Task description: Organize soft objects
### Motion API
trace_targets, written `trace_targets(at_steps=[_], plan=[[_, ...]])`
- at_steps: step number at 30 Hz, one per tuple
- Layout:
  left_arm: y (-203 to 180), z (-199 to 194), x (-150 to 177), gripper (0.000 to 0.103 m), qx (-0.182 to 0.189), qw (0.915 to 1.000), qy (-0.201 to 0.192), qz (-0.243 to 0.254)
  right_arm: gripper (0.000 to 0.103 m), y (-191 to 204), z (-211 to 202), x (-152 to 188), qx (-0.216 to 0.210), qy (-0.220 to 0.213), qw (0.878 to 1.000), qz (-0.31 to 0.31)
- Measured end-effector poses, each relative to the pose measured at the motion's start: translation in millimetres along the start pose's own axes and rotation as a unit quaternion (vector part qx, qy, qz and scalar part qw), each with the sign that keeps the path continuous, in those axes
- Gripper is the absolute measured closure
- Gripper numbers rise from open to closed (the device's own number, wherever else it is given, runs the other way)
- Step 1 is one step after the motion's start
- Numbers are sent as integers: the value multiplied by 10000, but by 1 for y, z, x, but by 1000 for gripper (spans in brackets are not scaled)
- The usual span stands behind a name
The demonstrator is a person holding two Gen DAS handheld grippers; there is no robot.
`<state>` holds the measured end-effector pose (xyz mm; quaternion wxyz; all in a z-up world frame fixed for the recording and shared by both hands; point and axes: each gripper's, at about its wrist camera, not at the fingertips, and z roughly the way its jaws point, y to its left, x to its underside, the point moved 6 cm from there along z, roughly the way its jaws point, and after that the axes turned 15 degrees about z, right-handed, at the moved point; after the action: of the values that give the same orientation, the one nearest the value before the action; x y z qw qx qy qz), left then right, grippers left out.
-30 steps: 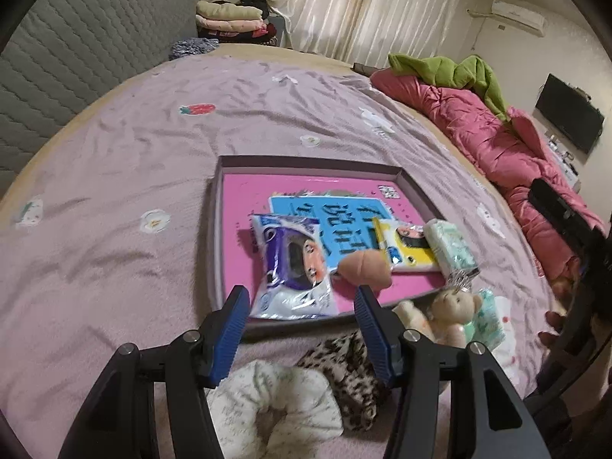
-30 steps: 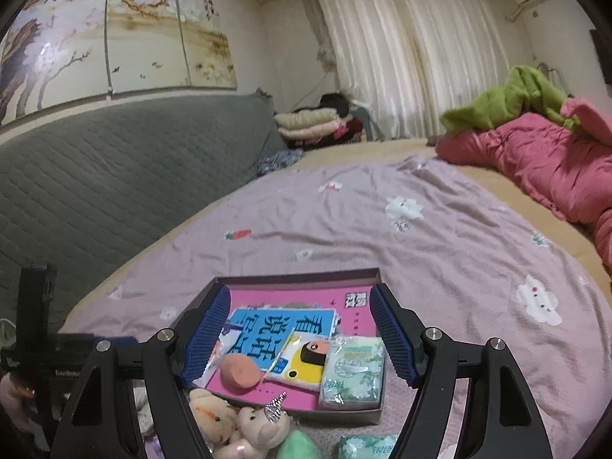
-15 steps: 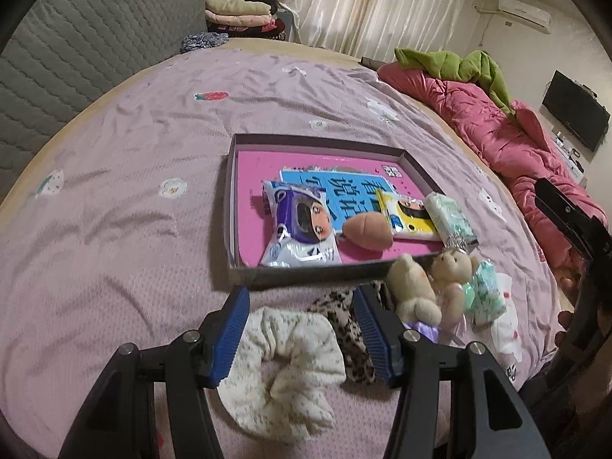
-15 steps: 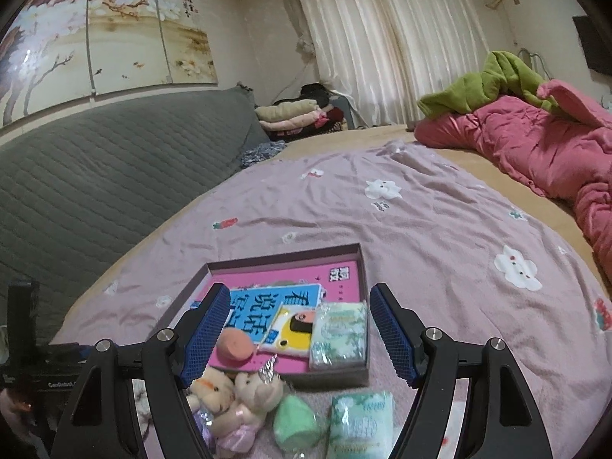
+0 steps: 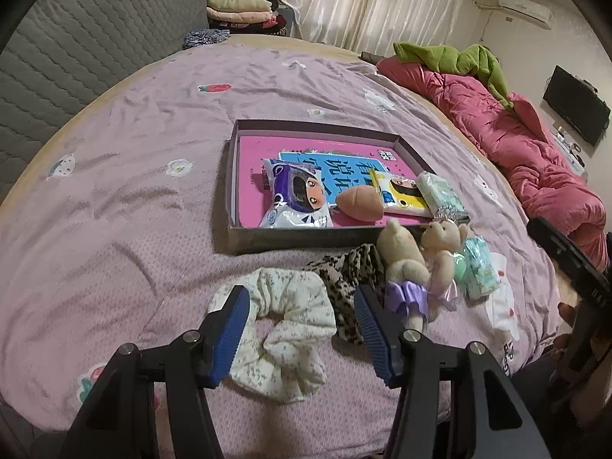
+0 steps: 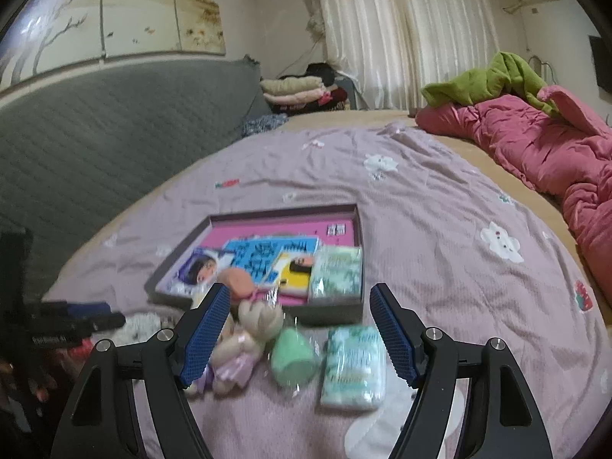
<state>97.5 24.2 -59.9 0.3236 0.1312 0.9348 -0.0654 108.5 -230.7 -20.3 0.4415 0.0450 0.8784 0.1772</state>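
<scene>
Two wide-open empty grippers: left gripper (image 5: 300, 329) over white scrunchie (image 5: 283, 329), right gripper (image 6: 300, 331) above bed.

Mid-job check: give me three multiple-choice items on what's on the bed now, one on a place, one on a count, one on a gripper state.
1. Where is the cream scrunchie?
A. In the box
B. On the bedspread before the box
C. On the pink quilt

2. How many teddy bears lie outside the box?
A. One
B. Two
C. Four

3. How is the left gripper?
A. Open, holding nothing
B. Shut on the scrunchie
C. Shut on a bear

Answers:
1 B: it lies on the bedspread, nearer the camera than the box.
2 B: two bears lie side by side at the box's near right corner.
3 A: its pads stand apart above the scrunchie without pressing it.
</scene>
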Motion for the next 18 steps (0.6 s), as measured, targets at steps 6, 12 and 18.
trace_targets(at_steps=[6,12,18], plan=[[-6,-3,8,46,3,10000,59,60,26,-1,-6,17,65,143,9998,-77],[-17,-5,14,46,58,9997,118,191,26,-5,-7,25,254,223,9994,-121],[-20,-5,18,46,62,9996,177,197,26,-11,-7,29,373,308,9987,-147]])
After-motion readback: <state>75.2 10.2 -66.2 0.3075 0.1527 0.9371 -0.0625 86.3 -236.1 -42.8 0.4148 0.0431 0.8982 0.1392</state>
